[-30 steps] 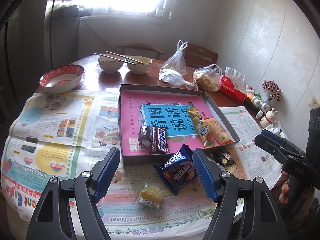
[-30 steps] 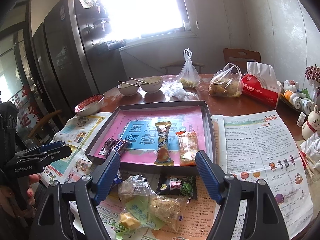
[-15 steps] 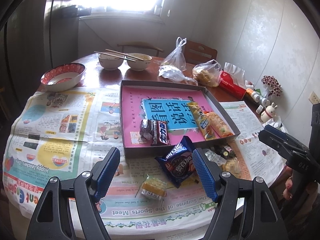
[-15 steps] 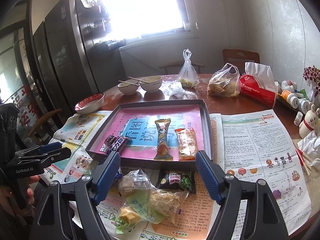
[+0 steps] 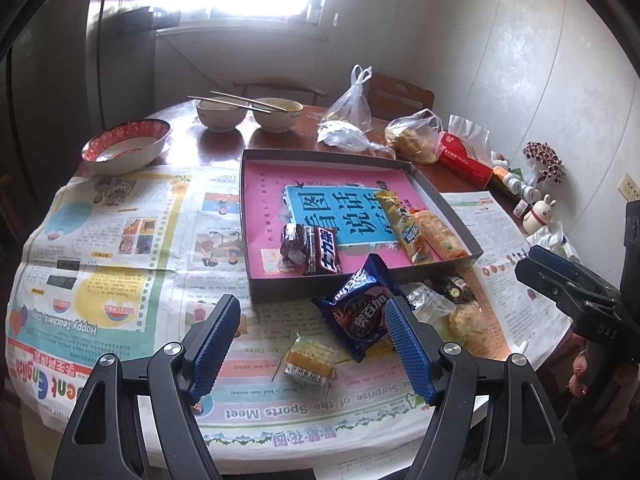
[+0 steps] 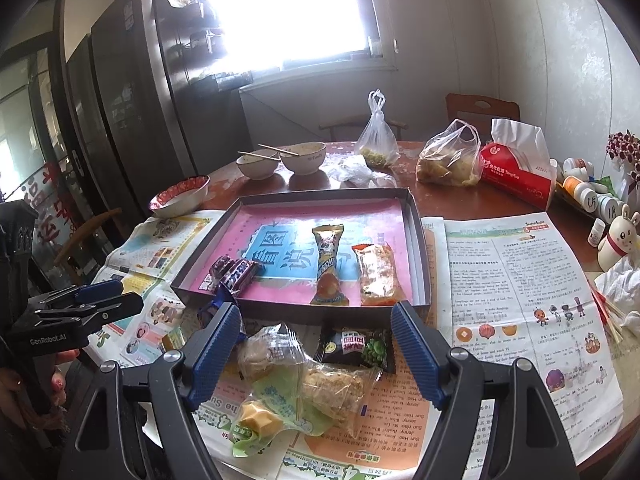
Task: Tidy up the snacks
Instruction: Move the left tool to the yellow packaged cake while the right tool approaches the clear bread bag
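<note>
A shallow grey box with a pink lining (image 5: 256,216) (image 6: 416,216) lies on newspaper. It holds a chocolate bar (image 5: 322,254) (image 6: 236,274), a long yellow snack (image 5: 404,226) (image 6: 328,264) and an orange snack (image 5: 440,236) (image 6: 376,274). In front of it lie a blue cookie pack (image 5: 356,314), a small yellow wafer pack (image 5: 310,358), clear-wrapped snacks (image 6: 304,376) and a dark green pack (image 6: 358,346). My left gripper (image 5: 312,340) is open and empty above the wafer and cookie pack. My right gripper (image 6: 316,344) is open and empty above the clear-wrapped snacks.
Behind the box stand a red-rimmed bowl (image 5: 126,146), two bowls with chopsticks (image 5: 248,114), tied plastic bags (image 6: 378,136) and a red tissue pack (image 6: 516,168). Small bottles and a rabbit figure (image 6: 618,240) stand at the right. The table edge is close below the grippers.
Both grippers have drawn back and up a little from the table, so more of the newspaper and loose snacks shows. Both stay open; nothing on the table moved.
</note>
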